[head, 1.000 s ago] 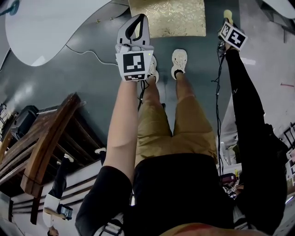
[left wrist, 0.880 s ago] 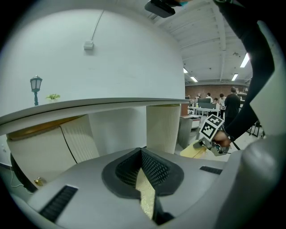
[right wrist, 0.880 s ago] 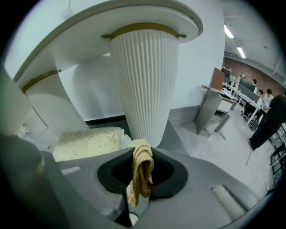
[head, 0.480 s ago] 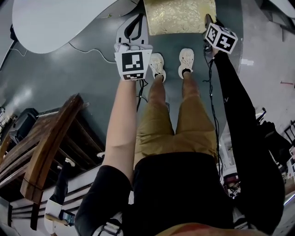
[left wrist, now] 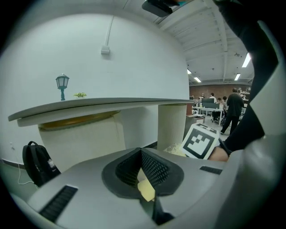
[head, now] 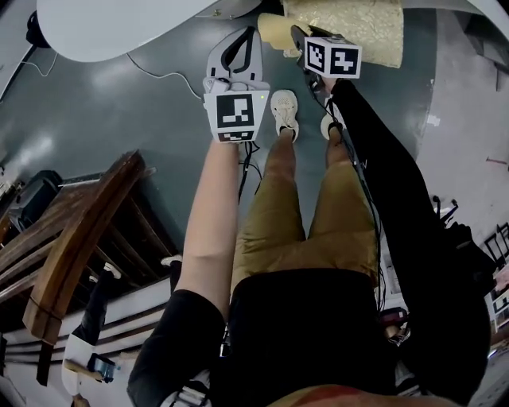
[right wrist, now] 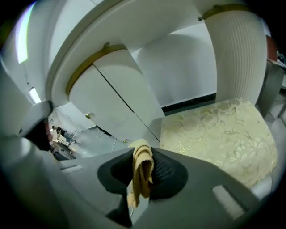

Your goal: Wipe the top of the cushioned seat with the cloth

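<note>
A grey floor [head: 103, 119] lies below a white worktop [head: 103, 24]. The gold-patterned cushioned seat [head: 358, 32] stands beside it. At the seat's left edge, the right gripper [right wrist: 142, 157] has its fingers clenched on the yellow cloth [right wrist: 143, 174]. Further left of the seat, the left gripper [left wrist: 142, 154] has its fingers pressed together.

Your head camera looks steeply down. Gripper cameras sight along their jaws; head and right share the seat [head: 374, 32].

Cloth [right wrist: 141, 176] in right gripper [right wrist: 144, 157], cushioned seat [right wrist: 219, 134] just ahead, left gripper [head: 237, 48] alongside
</note>
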### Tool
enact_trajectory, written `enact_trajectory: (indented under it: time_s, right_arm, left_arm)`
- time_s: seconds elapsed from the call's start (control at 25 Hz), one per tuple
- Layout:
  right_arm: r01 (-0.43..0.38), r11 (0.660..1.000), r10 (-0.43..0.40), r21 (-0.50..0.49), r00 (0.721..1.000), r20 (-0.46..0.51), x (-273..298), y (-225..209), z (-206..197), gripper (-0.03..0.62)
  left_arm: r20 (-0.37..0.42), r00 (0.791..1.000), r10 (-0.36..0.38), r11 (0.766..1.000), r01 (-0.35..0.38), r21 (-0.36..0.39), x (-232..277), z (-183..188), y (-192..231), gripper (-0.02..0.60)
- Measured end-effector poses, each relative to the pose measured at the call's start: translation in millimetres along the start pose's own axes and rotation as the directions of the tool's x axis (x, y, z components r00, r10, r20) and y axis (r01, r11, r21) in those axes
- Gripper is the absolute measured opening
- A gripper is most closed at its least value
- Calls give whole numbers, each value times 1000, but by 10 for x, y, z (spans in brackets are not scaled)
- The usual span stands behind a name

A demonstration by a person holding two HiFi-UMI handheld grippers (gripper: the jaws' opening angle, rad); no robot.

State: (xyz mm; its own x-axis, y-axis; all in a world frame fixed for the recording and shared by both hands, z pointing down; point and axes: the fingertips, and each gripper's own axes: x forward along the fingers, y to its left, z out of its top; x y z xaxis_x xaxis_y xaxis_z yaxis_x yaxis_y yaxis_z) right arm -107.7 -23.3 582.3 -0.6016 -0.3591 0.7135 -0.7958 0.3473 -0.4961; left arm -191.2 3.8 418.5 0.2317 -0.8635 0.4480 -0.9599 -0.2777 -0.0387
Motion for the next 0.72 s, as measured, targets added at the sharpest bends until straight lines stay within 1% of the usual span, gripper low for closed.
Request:
enact_trajectory:
  time_s: [0.12, 0.2, 0.32, 0.48, 0.56, 0.72]
  right_arm:
    - [136, 988, -134, 71, 990, -31, 161, -320, -61, 57]
    - [193, 976, -189, 100, 981, -43, 156, -507, -67, 57]
    - [212, 971, -208, 110, 977, -46, 47, -732, -56, 57]
    - [251, 963, -248, 97, 968, -41, -238, -1158, 4, 57]
    - [291, 952, -288, 90, 956, -50, -416, -1460, 18, 57]
    - [369, 929, -366, 39, 928, -67, -771, -2092, 39, 57]
  left_arm:
    - [-17, 1000, 12, 1000, -12, -1, -47, -78, 39, 6]
    - [-20, 1000, 16, 1000, -16, -2, -63, -92, 41, 6]
    - [-18, 1000, 19, 1000, -19, -11, 4, -76, -21, 6]
    - [-12, 1000, 0, 1000, 0, -16, 191, 34, -258, 6]
    - [-9, 1000, -11, 1000, 11, -16, 298, 105, -403, 6]
    - [-2, 1000, -26, 999, 26, -23, 515, 231, -662, 6]
